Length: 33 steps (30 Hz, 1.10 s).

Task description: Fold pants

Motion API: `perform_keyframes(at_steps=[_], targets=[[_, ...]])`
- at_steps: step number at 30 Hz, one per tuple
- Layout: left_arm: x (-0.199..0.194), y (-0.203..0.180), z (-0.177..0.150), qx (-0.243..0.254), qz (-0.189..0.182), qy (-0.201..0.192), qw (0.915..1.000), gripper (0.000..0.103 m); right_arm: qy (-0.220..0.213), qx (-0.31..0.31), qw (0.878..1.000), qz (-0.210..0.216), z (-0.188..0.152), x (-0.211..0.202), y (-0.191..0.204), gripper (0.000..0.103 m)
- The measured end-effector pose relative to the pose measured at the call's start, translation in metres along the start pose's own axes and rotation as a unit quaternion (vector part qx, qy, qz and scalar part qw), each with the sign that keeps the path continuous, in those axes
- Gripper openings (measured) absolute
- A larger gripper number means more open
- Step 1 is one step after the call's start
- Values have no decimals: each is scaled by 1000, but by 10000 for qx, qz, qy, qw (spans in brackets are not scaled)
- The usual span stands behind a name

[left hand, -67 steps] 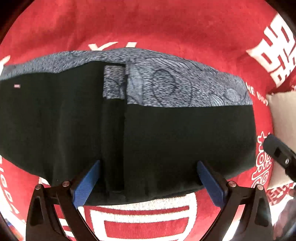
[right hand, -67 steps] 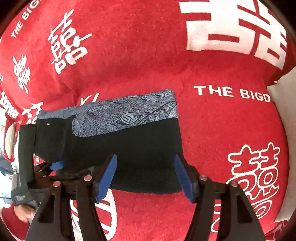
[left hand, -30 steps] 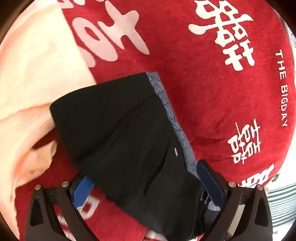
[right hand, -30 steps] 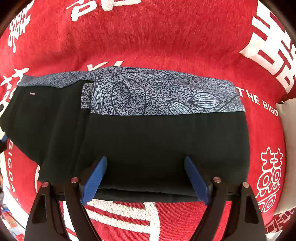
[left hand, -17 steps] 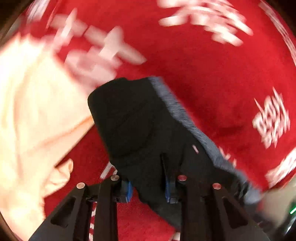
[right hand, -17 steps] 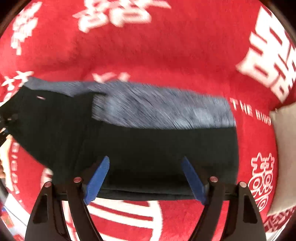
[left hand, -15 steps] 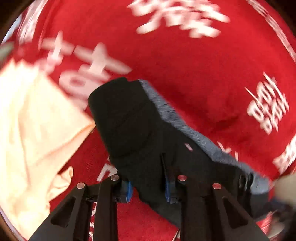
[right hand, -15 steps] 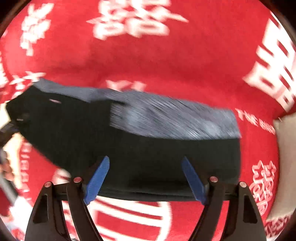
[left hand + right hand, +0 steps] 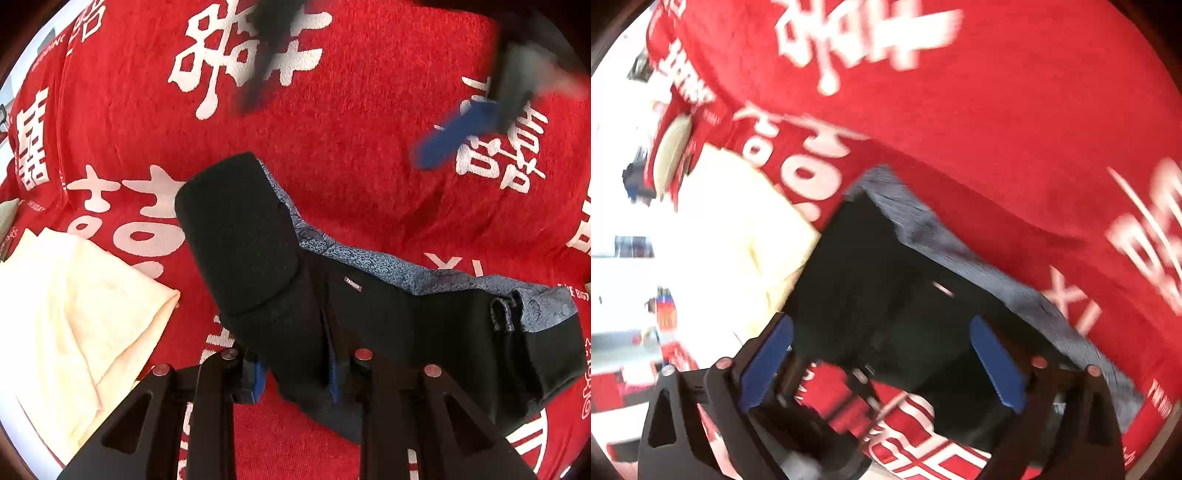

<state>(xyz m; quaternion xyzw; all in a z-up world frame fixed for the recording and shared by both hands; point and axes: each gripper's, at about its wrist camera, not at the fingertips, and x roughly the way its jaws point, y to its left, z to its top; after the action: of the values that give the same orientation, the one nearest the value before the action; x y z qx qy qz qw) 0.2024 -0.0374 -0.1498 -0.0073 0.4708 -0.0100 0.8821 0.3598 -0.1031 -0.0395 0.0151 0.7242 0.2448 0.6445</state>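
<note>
The folded pants (image 9: 258, 258) are black with a grey-blue patterned band along the far edge and lie on the red cloth. My left gripper (image 9: 295, 373) is shut on the pants' near edge, at their left part. The right part of the pants (image 9: 480, 332) stretches off to the right. My right gripper (image 9: 882, 365) is open above the pants (image 9: 886, 280), blurred by motion, holding nothing. It also shows in the left wrist view (image 9: 458, 136) as a blurred blue finger in the air at the upper right.
A red cloth with white characters (image 9: 351, 110) covers the surface. A folded cream towel (image 9: 66, 302) lies left of the pants, also in the right wrist view (image 9: 738, 236). A bright room shows beyond the cloth's left edge (image 9: 620, 221).
My left gripper has closed on the pants' near left edge. My right gripper has lifted off the pants and swung over toward the left end, still open.
</note>
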Motion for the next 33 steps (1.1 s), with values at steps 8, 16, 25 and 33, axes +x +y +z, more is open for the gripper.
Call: perform_keyframes(at_steps=[8, 16, 25, 33], targets=[[-1, 0, -3, 47, 15, -88, 9999, 27, 1059, -607, 9907, -610, 50, 81, 45, 99], [-3, -7, 0, 228, 3, -110, 9997, 27, 1490, -750, 9812, -969, 46, 104, 39, 29], [-52, -56, 16, 875, -425, -478, 9941, 27, 123, -295, 9989, 336, -6, -1, -17, 18], [-100, -152, 11, 1781, -1122, -554, 9760, 27, -1202, 619, 9812, 1376, -123, -99, -121, 18]])
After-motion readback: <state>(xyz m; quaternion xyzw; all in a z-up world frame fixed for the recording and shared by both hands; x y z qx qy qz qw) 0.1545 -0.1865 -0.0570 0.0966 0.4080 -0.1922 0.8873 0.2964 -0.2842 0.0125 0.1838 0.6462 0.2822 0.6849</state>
